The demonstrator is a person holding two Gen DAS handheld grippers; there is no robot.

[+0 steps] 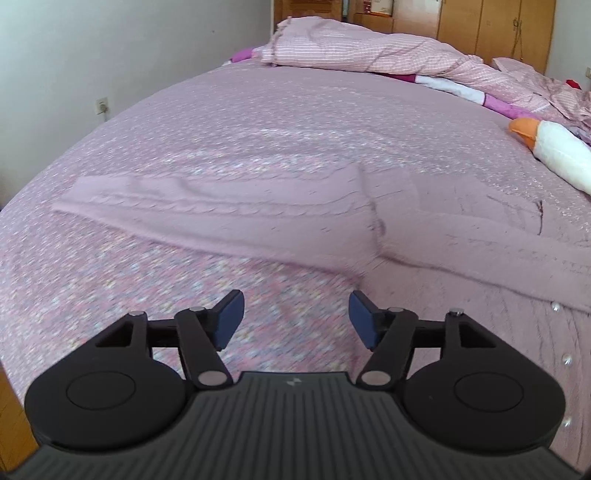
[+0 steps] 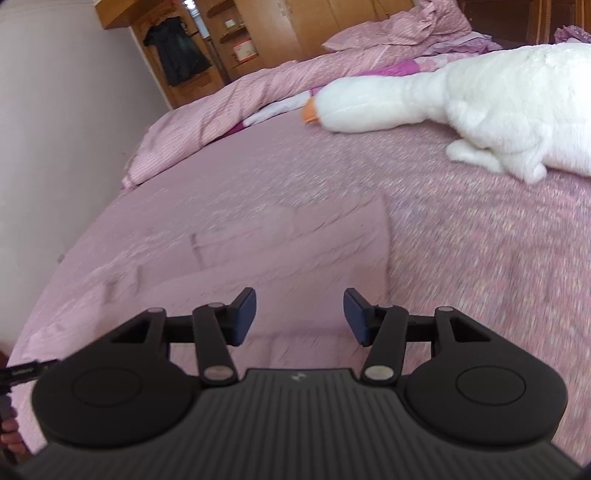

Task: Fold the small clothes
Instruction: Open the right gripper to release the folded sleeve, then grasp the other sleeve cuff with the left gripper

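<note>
Black linkage arms and blue pads fill the bottom of each wrist view. The left hand-held gripper (image 1: 296, 319) hangs over the bed (image 1: 110, 280) with its jaws apart and nothing between them; only the speckled pink bedspread shows in the gap. The right hand-held gripper (image 2: 300, 316) is likewise parted and holds nothing, its pads above the near edge of the garment.

Just beyond the left gripper, from ten o'clock across to three o'clock, a pink knitted cardigan (image 1: 229, 218) lies flat on the bedspread, one sleeve stretched out toward nine o'clock and small pearl-like buttons along its edge at four o'clock. In the right wrist view the same cardigan (image 2: 280, 240) lies at twelve o'clock, spread flat and blurred.

Farther off, a white plush goose (image 2: 480, 99) with an orange beak rests on the bed at two o'clock. Behind it a rumpled pink striped duvet (image 1: 354, 51) is heaped at twelve o'clock, with wooden wardrobes (image 1: 491, 29) beyond.
</note>
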